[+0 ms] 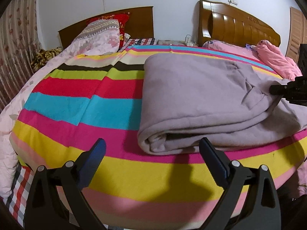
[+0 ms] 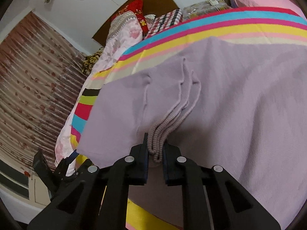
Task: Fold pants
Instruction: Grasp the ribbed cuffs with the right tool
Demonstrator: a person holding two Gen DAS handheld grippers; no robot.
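The lilac fleece pants [image 1: 201, 99] lie folded on a striped bedspread [image 1: 80, 105], their thick rolled fold facing me. My left gripper [image 1: 152, 143] stands open just short of that near fold, nothing between its fingers. In the left wrist view my right gripper [image 1: 272, 90] shows at the right edge, pinching the cloth there. In the right wrist view my right gripper [image 2: 155, 149] is shut on the bunched ribbed edge of the pants [image 2: 230, 105], several layers squeezed between the pads and lifted slightly.
Two wooden headboards [image 1: 238, 25] stand against the far wall. A floral quilt and pillows [image 1: 99, 36] pile at the back left, a pink quilt [image 1: 276, 57] at the back right. A patterned curtain [image 2: 28, 72] hangs to the left of the bed.
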